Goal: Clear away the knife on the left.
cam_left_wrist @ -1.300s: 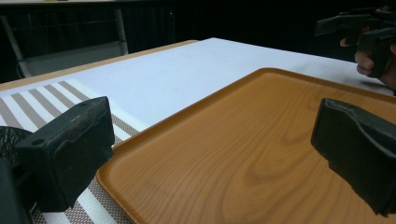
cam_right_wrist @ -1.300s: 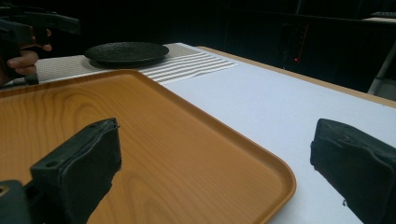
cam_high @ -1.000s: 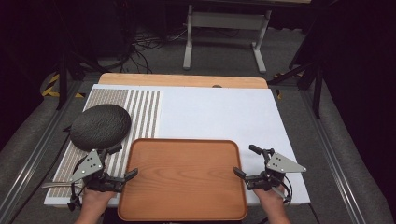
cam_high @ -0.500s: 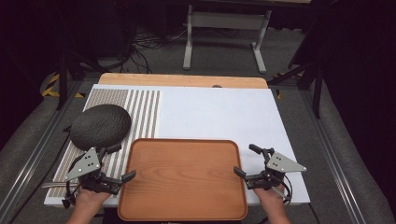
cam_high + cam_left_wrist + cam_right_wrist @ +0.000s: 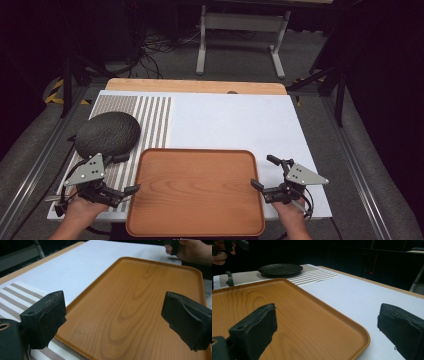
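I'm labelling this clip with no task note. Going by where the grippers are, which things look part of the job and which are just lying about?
Likely in play:
- tray, flanked by both
- left hand-held gripper, open
- right hand-held gripper, open

Lying about:
- dark plate
- striped mat
- white sheet

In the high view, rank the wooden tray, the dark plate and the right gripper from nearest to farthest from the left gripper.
1. Wooden tray: its left edge lies just off the open jaws of the left gripper.
2. Dark plate: on the striped mat, just beyond that gripper.
3. Right gripper: across the tray, at its right edge.
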Available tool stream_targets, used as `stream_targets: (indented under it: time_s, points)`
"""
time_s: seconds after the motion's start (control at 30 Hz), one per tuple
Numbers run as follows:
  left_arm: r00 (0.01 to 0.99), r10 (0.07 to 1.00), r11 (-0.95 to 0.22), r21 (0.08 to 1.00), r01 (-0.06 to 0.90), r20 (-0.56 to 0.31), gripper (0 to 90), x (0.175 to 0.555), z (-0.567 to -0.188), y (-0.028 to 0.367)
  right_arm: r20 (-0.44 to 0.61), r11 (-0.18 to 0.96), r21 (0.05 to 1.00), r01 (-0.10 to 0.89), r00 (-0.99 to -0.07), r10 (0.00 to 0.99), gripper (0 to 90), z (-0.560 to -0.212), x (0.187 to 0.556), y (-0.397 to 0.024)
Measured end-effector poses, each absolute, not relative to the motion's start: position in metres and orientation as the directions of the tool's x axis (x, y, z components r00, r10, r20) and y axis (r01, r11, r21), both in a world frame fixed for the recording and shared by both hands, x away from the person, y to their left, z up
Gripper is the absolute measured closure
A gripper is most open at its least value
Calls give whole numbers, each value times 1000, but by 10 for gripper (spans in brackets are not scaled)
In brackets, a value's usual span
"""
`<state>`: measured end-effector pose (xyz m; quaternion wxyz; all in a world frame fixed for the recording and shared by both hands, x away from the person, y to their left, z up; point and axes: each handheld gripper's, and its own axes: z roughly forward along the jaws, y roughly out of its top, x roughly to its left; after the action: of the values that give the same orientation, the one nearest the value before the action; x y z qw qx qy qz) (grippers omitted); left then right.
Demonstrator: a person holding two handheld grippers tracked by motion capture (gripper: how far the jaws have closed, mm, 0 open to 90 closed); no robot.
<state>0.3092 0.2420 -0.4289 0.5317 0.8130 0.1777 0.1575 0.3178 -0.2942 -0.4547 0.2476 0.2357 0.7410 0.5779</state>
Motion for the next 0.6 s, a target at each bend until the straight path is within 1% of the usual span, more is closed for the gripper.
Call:
stream_targets:
  time_s: [0.23, 0.43, 0.6]
  points:
    - [898, 429, -450, 885, 122, 94, 79, 311, -420, 250, -95, 224, 973, 64, -768, 633, 32, -455, 318, -294]
    - [896, 427, -501, 857, 123, 121, 81, 312, -413, 262, -94, 221, 973, 61, -772, 629, 39, -455, 318, -293]
    - [896, 426, -545, 826, 141, 128, 80, 312, -409, 274, -94, 224, 973, 64, -772, 629, 40, -455, 318, -294]
